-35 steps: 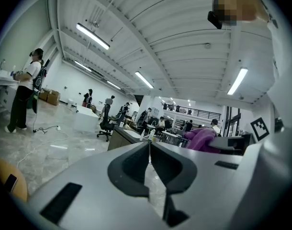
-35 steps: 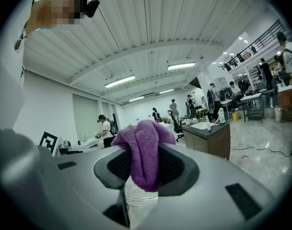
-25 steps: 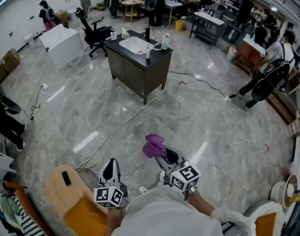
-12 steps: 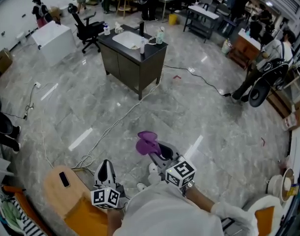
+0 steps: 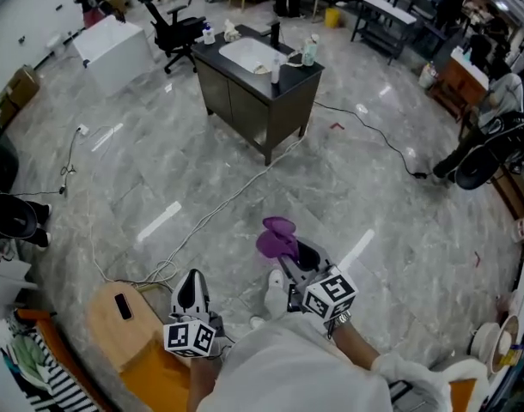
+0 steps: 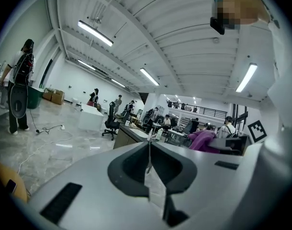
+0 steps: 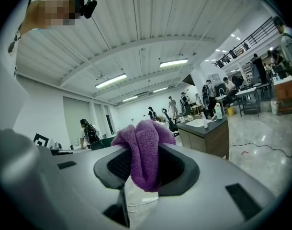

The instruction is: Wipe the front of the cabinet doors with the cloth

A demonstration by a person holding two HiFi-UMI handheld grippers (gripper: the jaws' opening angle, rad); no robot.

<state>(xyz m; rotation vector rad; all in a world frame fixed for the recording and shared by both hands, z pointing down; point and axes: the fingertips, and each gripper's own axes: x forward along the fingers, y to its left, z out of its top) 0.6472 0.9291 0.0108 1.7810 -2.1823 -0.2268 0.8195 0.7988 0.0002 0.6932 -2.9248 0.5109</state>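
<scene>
**A:** Where's the cloth rn?

**B:** Purple cloth [image 7: 143, 150] is pinched in the right hand-held gripper [image 5: 293, 257]. The jaws are clamped on its middle, w/ a wad bunched above and a short tail hanging below. It's held out in front of the body. Looks like a carry pose, not a wipe.

**A:** And the left?

**B:** Left hand-held gripper [image 6: 149, 155] has its jaws pressed together w/ nothing btwn them. It sits low and close to the person, prob idle since one cloth only needs one hand.

**A:** Cabinet?

**B:** Dark cabinet [image 5: 271, 110] w/ a white sink in its tabletop [image 5: 230, 71], well apart from the person across the grey floor [image 5: 374, 196]. The cabinet doors [image 5: 230, 103] are on the side angled toward the person's left. The cloth is nowhere near them, so imo wiping hasn't begun and this is the approach.

**A:** Anything in the way?

**B:** A cable [image 5: 212, 221] trails over the floor from the cabinet's foot toward the person, so poss. trip hazard. Bottles [image 5: 309, 50] stand on top, above the doors, so not an issue.

**A:** Next move?

**B:** My guess: walk up, square to the door side, then press the bunched wad flat on the front. Grip looks deep enough to hold, but the loose tail may flap.
</scene>
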